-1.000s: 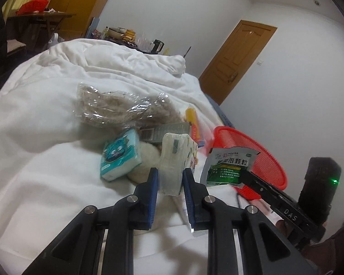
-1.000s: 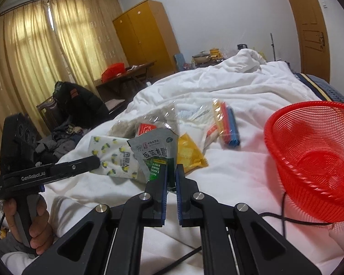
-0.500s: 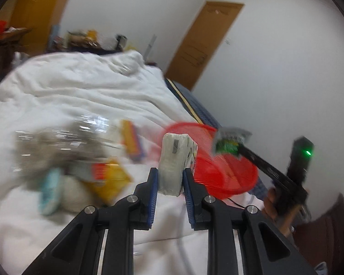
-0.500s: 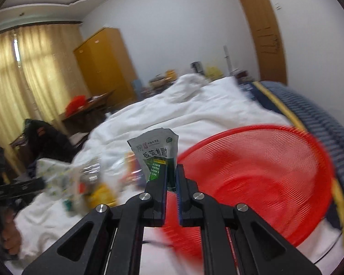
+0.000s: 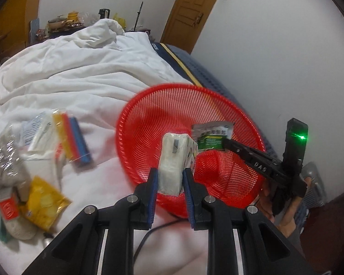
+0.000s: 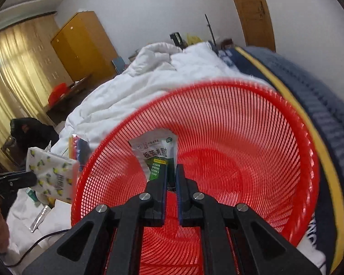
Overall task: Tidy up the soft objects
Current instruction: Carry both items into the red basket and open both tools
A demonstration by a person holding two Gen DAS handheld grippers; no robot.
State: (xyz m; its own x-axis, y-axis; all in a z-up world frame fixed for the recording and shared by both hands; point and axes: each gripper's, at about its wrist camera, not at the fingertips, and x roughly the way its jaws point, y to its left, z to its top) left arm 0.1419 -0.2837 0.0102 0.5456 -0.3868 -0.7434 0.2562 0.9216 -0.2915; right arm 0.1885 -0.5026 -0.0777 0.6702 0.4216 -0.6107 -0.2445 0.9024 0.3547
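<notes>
White bedding (image 5: pixel 84 73) covers the bed, with a red mesh basket (image 5: pixel 149 119) sitting on it near the blue edge of the mattress. The left gripper (image 5: pixel 170 181) is clamped on a tissue pack (image 5: pixel 172 160), held upright over the basket's near rim. The right gripper (image 6: pixel 170 178) pinches a green-and-white sachet (image 6: pixel 156 151) by its lower edge, over the basket's middle. To do this step well, each load should probably be brought low over the bowl before letting go, so that neither light packet flutters over the rim; the tissue pack may need to travel further inward. Both tools point forward and slightly down, the right reaching in from the side. More packets (image 5: pixel 45 197) lie on the bedding to the left.
</notes>
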